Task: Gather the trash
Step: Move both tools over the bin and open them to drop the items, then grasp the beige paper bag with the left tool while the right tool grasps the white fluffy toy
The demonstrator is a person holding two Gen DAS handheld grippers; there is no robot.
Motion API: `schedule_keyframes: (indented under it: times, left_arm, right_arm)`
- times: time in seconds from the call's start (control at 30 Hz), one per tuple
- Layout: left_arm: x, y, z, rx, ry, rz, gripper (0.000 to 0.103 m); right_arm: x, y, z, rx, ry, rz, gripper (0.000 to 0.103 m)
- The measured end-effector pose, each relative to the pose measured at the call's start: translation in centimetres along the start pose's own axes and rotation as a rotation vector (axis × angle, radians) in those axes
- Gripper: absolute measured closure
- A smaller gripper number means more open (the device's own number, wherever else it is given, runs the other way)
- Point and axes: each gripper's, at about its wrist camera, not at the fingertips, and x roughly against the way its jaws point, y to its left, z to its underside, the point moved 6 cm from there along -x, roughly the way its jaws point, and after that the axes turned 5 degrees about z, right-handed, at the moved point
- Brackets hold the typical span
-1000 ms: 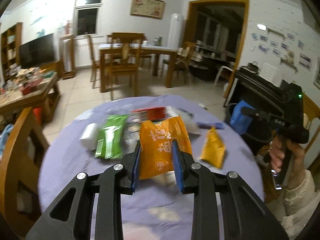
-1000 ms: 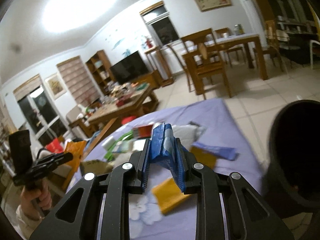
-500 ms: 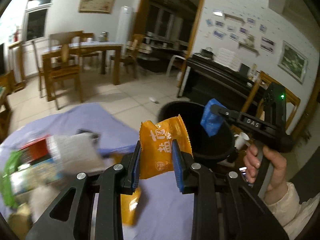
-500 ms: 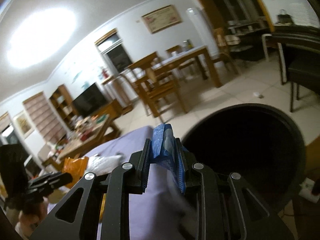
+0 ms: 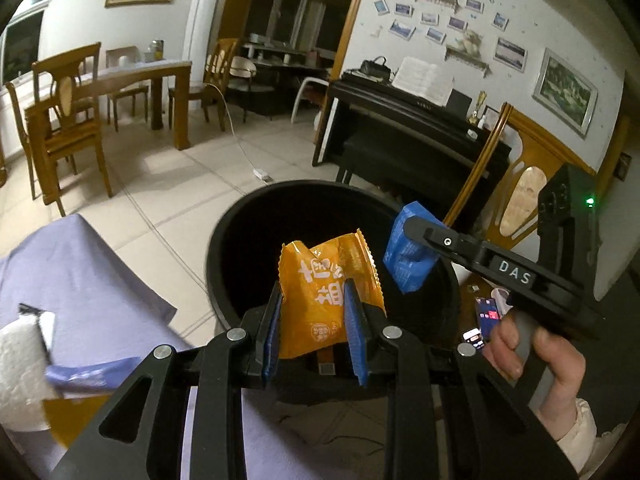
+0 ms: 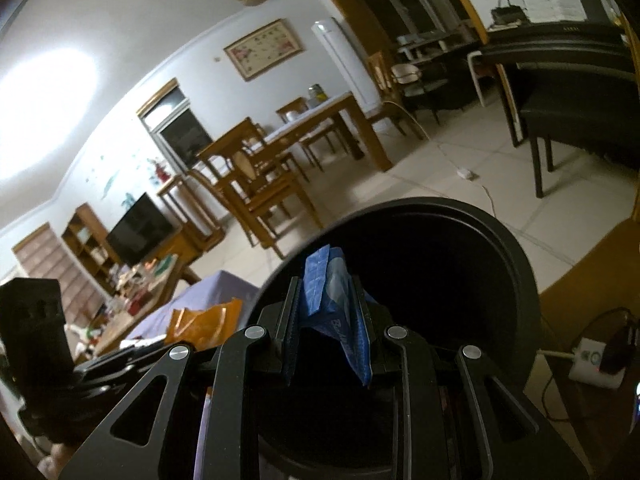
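My left gripper [image 5: 314, 294] is shut on an orange snack wrapper [image 5: 320, 300] and holds it over the near rim of a round black trash bin [image 5: 240, 216]. My right gripper [image 6: 328, 292] is shut on a crumpled blue wrapper [image 6: 326, 292] and holds it over the same bin [image 6: 500, 248]. The right gripper [image 5: 416, 236] shows in the left wrist view, with the blue wrapper [image 5: 404, 260] above the bin's right side. The orange wrapper [image 6: 200, 324] shows in the right wrist view at the left.
A table with a lilac cloth [image 5: 80, 280] lies left of the bin and carries a white paper roll [image 5: 20, 368], a lilac wrapper [image 5: 88, 372] and a yellow packet [image 5: 72, 412]. A black piano [image 5: 412, 136] and a wooden chair [image 5: 520, 184] stand behind the bin.
Both grippers swung right from the table to over the black bin, each keeping its wrapper. The bin now fills the middle of both views.
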Motion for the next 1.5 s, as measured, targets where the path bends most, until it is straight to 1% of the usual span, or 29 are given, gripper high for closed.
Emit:
schedule_keyframes:
  times: [0.03, 0.07, 0.1, 0.13, 0.17, 0.2, 0.23, 0.3, 0.43, 0.57, 0.63, 0.7, 0.87, 0.93, 0.97, 1.0, 1.1, 1.17, 1.23, 1.27, 1.3, 1.33, 1.4, 1.47, 1.5]
  left_arm:
    - [-0.1, 0.0, 0.0, 0.000, 0.009, -0.002, 0.072]
    - [-0.3, 0.0, 0.0, 0.001, 0.019, -0.004, 0.070]
    - [-0.7, -0.1, 0.0, 0.005, 0.034, -0.007, 0.062]
    - [-0.8, 0.0, 0.0, 0.009, 0.042, -0.015, 0.047]
    - [-0.7, 0.1, 0.0, 0.012, 0.042, -0.025, 0.037]
    - [-0.2, 0.3, 0.0, 0.012, 0.028, -0.039, 0.021]
    - [0.4, 0.4, 0.0, 0.011, 0.011, -0.052, 0.017]
    - [1.2, 0.5, 0.0, 0.009, 0.001, -0.059, 0.017]
    - [3.9, 1.1, 0.4, 0.014, -0.019, -0.086, 0.017]
    - [8.2, 2.8, 1.7, 0.042, -0.052, -0.134, 0.012]
    - [11.3, 4.9, 2.9, 0.088, -0.081, -0.167, 0.012]
    - [14.1, 6.5, 4.1, 0.126, -0.109, -0.197, 0.012]
    - [22.5, 10.6, 8.0, 0.242, -0.203, -0.299, 0.012]
    - [25.9, 12.2, 10.1, 0.283, -0.242, -0.367, 0.012]
    - [27.9, 13.3, 11.4, 0.312, -0.266, -0.416, 0.012]
    - [29.2, 14.2, 12.4, 0.339, -0.281, -0.445, 0.012]
    - [31.3, 17.0, 15.3, 0.415, -0.289, -0.499, 0.012]
    - [31.4, 18.2, 16.4, 0.450, -0.278, -0.484, 0.013]
    - [31.1, 18.6, 16.6, 0.447, -0.277, -0.459, 0.014]
    - [30.8, 18.9, 16.6, 0.441, -0.274, -0.448, 0.019]
    - [30.4, 19.3, 16.6, 0.442, -0.265, -0.438, 0.032]
    - [30.3, 19.7, 16.8, 0.446, -0.253, -0.431, 0.043]
    - [29.3, 20.4, 16.9, 0.455, -0.218, -0.415, 0.051]
    - [28.8, 20.9, 17.0, 0.456, -0.199, -0.406, 0.053]
    - [28.3, 21.3, 17.0, 0.453, -0.186, -0.407, 0.060]
  right_arm:
    - [-0.4, 0.1, -0.2, -0.002, 0.003, 0.004, 0.079]
    - [-0.4, -0.2, 0.0, -0.006, 0.007, 0.010, 0.076]
    - [-0.5, -0.6, 0.1, -0.010, 0.013, 0.015, 0.070]
    - [-0.4, -0.6, 0.1, -0.019, 0.015, 0.017, 0.053]
    - [-0.3, -0.9, 0.1, -0.037, 0.011, 0.014, 0.041]
    - [-0.1, -1.1, 0.1, -0.048, 0.010, 0.005, 0.038]
    - [0.0, -1.0, 0.1, -0.046, 0.016, 0.001, 0.038]
    - [0.1, -0.5, 0.1, -0.034, 0.020, 0.008, 0.038]
    - [0.3, 2.1, -0.2, -0.010, 0.029, -0.007, 0.038]
    - [0.2, 6.2, 0.5, 0.061, 0.052, -0.043, 0.038]
    - [-0.1, 8.9, 1.5, 0.104, 0.079, -0.069, 0.038]
    - [-0.4, 11.8, 2.5, 0.142, 0.110, -0.095, 0.035]
    - [-1.4, 19.5, 6.0, 0.253, 0.198, -0.172, 0.035]
    - [-1.7, 22.7, 7.5, 0.297, 0.230, -0.208, 0.035]
    - [-1.8, 24.7, 8.4, 0.322, 0.250, -0.231, 0.035]
    - [-1.9, 26.3, 9.4, 0.342, 0.269, -0.254, 0.035]
    - [-2.5, 30.9, 12.2, 0.394, 0.333, -0.313, 0.035]
    - [-3.1, 33.7, 13.7, 0.426, 0.381, -0.343, 0.035]
    - [-4.2, 36.4, 15.4, 0.451, 0.434, -0.368, 0.035]
    - [-4.5, 37.2, 15.9, 0.459, 0.450, -0.370, 0.035]
    - [-5.0, 38.2, 16.6, 0.468, 0.472, -0.366, 0.035]
    - [-5.3, 38.9, 17.0, 0.470, 0.485, -0.365, 0.035]
    - [-6.4, 40.6, 18.2, 0.470, 0.530, -0.364, 0.035]
    - [-7.2, 41.7, 18.8, 0.469, 0.558, -0.358, 0.035]
    - [-7.6, 42.3, 19.0, 0.470, 0.566, -0.355, 0.035]
